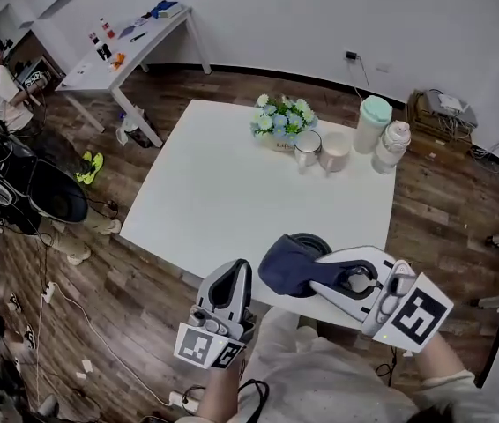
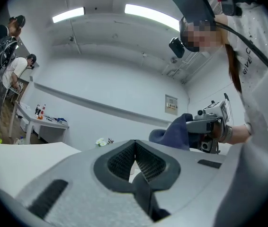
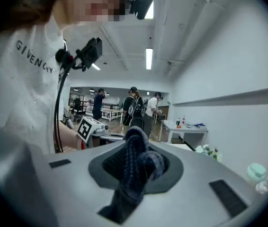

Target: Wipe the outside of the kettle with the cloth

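Observation:
A white kettle [image 1: 373, 123] with a mint-green lid stands at the far right of the white table [image 1: 214, 192]; it also shows small in the right gripper view [image 3: 256, 170]. My right gripper [image 1: 317, 277] hovers over the table's near edge, shut on a dark blue cloth [image 1: 286, 264] that bunches out past its jaws [image 3: 136, 162]. A dark round thing [image 1: 314, 239] peeks out from under the cloth. My left gripper [image 1: 232, 271] is held below the near edge, jaws shut with nothing between them [image 2: 135, 159]. The cloth [image 2: 176, 131] shows to its right.
Beside the kettle stand a pale bottle [image 1: 391, 145], two mugs [image 1: 307, 148] [image 1: 334, 152] and a pot of flowers [image 1: 282, 119]. A second table [image 1: 122, 47] stands at the far left. People [image 3: 134, 109] are at the room's far side. Cables lie on the wood floor.

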`<act>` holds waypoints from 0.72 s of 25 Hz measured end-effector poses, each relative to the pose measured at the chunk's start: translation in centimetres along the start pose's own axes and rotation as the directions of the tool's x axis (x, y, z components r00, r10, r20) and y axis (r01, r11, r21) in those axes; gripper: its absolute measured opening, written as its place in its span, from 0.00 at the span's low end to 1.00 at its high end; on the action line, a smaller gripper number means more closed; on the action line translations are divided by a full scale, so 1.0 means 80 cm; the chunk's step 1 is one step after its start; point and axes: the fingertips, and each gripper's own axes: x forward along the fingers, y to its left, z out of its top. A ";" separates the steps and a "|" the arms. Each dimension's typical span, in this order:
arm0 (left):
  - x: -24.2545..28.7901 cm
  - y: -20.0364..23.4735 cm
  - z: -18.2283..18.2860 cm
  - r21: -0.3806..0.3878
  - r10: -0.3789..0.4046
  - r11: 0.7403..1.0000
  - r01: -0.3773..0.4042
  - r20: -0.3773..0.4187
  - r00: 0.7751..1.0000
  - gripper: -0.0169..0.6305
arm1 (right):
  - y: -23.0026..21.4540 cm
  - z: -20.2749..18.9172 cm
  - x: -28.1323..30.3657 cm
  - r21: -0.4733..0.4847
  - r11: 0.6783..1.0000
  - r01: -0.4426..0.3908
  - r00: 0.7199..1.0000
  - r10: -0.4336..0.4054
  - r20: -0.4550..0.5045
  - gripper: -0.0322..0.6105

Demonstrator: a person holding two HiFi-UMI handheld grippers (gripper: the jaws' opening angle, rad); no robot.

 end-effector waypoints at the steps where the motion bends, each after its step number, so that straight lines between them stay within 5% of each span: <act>1: -0.001 -0.001 -0.002 -0.001 0.002 1.000 -0.002 -0.003 1.000 0.04 | 0.006 -0.010 0.010 0.028 1.000 0.001 0.999 0.000 -0.039 0.13; 10: -0.014 -0.001 -0.012 -0.024 0.027 0.999 -0.027 -0.019 0.999 0.04 | -0.024 -0.042 -0.021 0.122 0.982 0.147 0.985 -0.134 -0.105 0.13; 14: -0.013 -0.005 -0.013 -0.024 0.036 0.999 -0.036 -0.017 0.999 0.04 | -0.037 -0.049 -0.052 0.046 0.972 0.231 0.964 -0.222 -0.146 0.13; 18: -0.019 -0.008 -0.008 -0.019 0.026 0.999 -0.027 -0.019 0.999 0.04 | -0.020 -0.012 -0.073 -0.074 0.957 0.280 0.958 -0.284 -0.052 0.13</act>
